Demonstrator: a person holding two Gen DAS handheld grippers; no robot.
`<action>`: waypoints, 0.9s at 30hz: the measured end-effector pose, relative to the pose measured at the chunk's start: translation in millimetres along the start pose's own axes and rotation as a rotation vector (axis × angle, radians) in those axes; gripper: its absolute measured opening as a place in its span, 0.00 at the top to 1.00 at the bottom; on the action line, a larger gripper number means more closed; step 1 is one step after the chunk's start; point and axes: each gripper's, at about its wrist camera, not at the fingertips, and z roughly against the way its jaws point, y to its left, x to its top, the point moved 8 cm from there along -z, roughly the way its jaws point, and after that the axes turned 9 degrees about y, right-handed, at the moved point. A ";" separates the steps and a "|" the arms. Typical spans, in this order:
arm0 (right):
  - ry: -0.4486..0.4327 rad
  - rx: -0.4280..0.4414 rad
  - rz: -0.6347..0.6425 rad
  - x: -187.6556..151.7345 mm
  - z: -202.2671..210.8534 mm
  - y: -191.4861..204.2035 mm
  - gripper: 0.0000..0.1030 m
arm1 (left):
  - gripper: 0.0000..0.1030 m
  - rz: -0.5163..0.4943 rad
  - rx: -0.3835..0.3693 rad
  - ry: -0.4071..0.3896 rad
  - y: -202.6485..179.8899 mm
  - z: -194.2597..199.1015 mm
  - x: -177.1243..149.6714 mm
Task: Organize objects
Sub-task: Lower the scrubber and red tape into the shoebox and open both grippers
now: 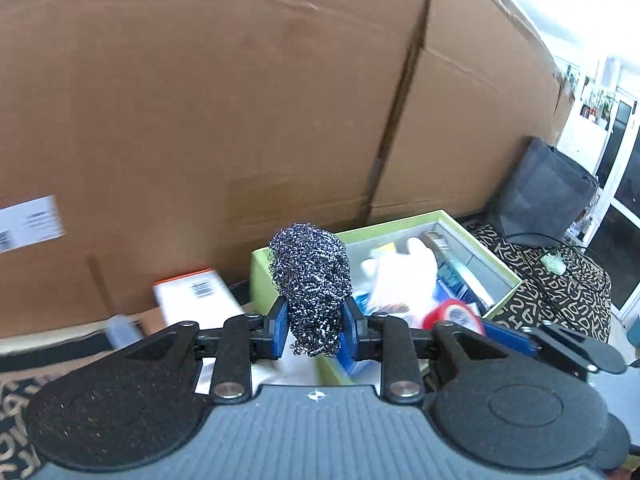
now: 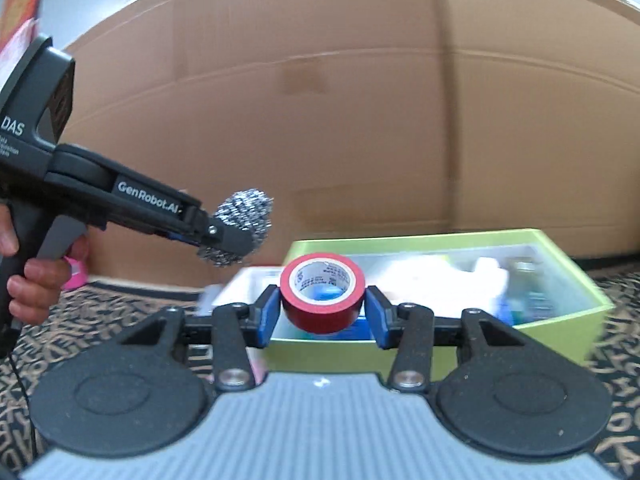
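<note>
Cardboard wall [image 1: 240,120]: large brown cartons across the far side of both views, upright, with a barcode label at the left. Patterned cloth surface [image 2: 120,312]: dark with tan lettering, carrying everything; whether it covers a desk or the floor cannot be told. Grey bag [image 1: 548,192]: far right, beside the cartons, a black cable trailing from it. Green box [image 2: 560,320]: open-topped, lime walls, grey lining, already holding a white glove, blue packets and other blurred items; its long axis runs left to right in the right wrist view. White carton with barcode [image 1: 192,300]: left of the green box, against the cardboard. Left tongs [image 1: 314,320]: pinching a steel wool scourer [image 1: 310,280] between blue pads, the ball standing above the jaws, held in the air left of and short of the box's near-left corner. Right tongs [image 2: 322,312]: pinching a roll of red tape [image 2: 322,298], core facing the camera, at the box's near wall and in line with its left half. Judgement: both items are on their way to the box, which lies ahead and slightly right of each; the right hand is nearer, so the tape likely goes in first.
</note>
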 end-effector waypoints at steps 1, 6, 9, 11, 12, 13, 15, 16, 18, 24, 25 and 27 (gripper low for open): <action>-0.004 -0.018 -0.009 1.7 1.4 -10.6 0.56 | 0.72 -0.005 0.005 0.007 -5.2 -7.4 4.7; -0.019 -0.107 -0.034 12.4 0.1 -53.7 0.56 | 0.72 -0.008 0.015 0.057 -21.3 -43.0 20.8; -0.015 -0.155 -0.042 18.4 -7.4 -72.0 0.56 | 0.72 -0.006 0.014 0.081 -26.6 -61.1 23.7; -0.004 -0.169 -0.045 13.8 -9.0 -86.4 0.56 | 0.70 -0.008 0.028 0.092 -27.3 -70.7 23.1; 0.007 -0.171 -0.041 12.4 -13.6 -89.9 0.56 | 0.68 -0.009 0.041 0.092 -26.3 -74.8 22.7; 0.028 -0.174 -0.038 7.7 -18.8 -93.6 0.55 | 0.53 -0.008 0.058 0.089 -24.8 -77.4 21.6; 0.065 -0.168 -0.043 0.1 -28.2 -98.5 0.35 | 0.20 0.007 0.104 0.081 -19.8 -76.9 19.0; 0.073 -0.169 -0.051 -3.2 -29.7 -100.3 0.33 | 0.20 0.005 0.098 0.050 -20.2 -71.9 17.7; 0.053 -0.163 -0.053 -7.8 -25.1 -100.4 0.19 | 0.16 -0.012 0.100 0.021 -20.6 -61.3 14.3; 0.020 -0.166 -0.062 -6.2 -13.0 -95.5 0.13 | 0.15 -0.031 0.134 -0.020 -22.4 -37.4 7.2; 0.011 -0.165 -0.060 -5.1 -9.7 -93.5 0.12 | 0.15 -0.021 0.130 -0.032 -22.3 -32.9 6.4; -0.005 -0.164 -0.048 -3.4 -2.0 -87.9 0.11 | 0.15 -0.003 0.119 -0.059 -19.5 -17.9 4.7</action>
